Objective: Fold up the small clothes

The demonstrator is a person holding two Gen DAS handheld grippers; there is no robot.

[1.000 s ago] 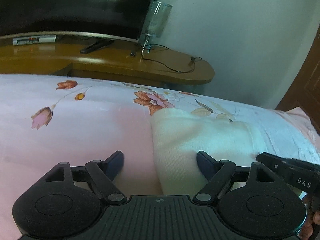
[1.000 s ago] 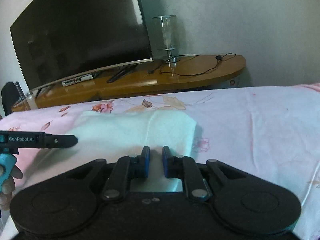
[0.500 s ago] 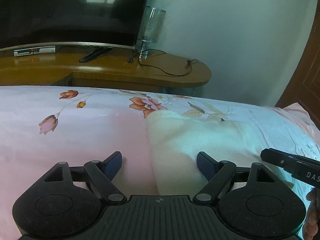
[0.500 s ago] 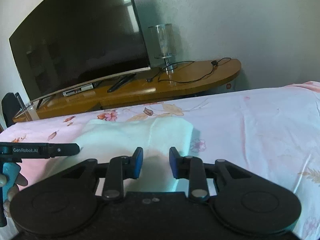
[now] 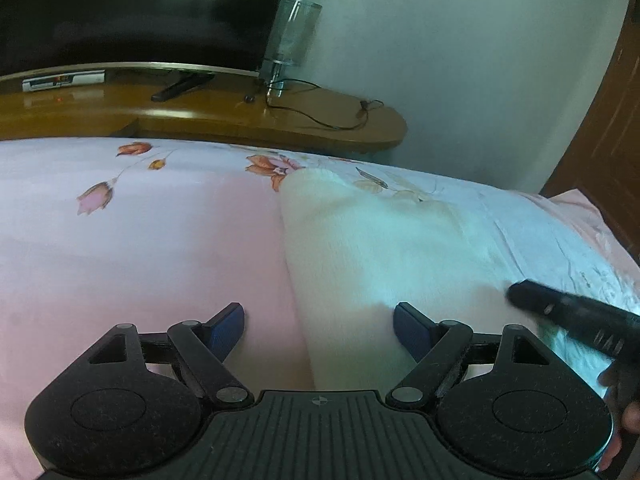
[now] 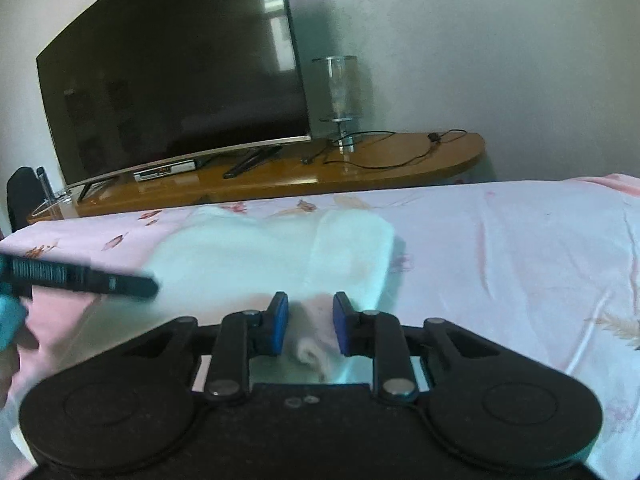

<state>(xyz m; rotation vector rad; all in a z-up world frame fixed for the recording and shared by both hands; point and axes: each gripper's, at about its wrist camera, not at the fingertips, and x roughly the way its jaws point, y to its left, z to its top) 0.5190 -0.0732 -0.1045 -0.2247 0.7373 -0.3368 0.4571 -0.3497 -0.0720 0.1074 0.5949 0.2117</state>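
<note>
A cream-white folded garment (image 5: pixel 380 240) lies flat on the pink floral bed sheet (image 5: pixel 140 248). My left gripper (image 5: pixel 318 312) hangs open above the garment's near left edge, with nothing pinched. In the right wrist view the same garment (image 6: pixel 248 256) spreads ahead. My right gripper (image 6: pixel 310 308) hovers over its near right part; its jaws stand a little apart and are closing. A small curl of cloth shows low between them, and the pads do not press on it. Each gripper's black finger shows in the other's view: the right finger (image 5: pixel 568 312) and the left finger (image 6: pixel 80 280).
Beyond the bed's far edge stands a wooden TV stand (image 6: pixel 400 156) with a large dark television (image 6: pixel 172 80), a glass lamp (image 6: pixel 340 88) and a cable. A brown door (image 5: pixel 608 120) is at the right. Bare sheet (image 6: pixel 500 248) stretches right of the garment.
Both grippers have drawn back towards me, away from the garment's far edge. The right jaws, nearly shut a second ago, have parted and let the cloth go. The left jaws stayed wide.
</note>
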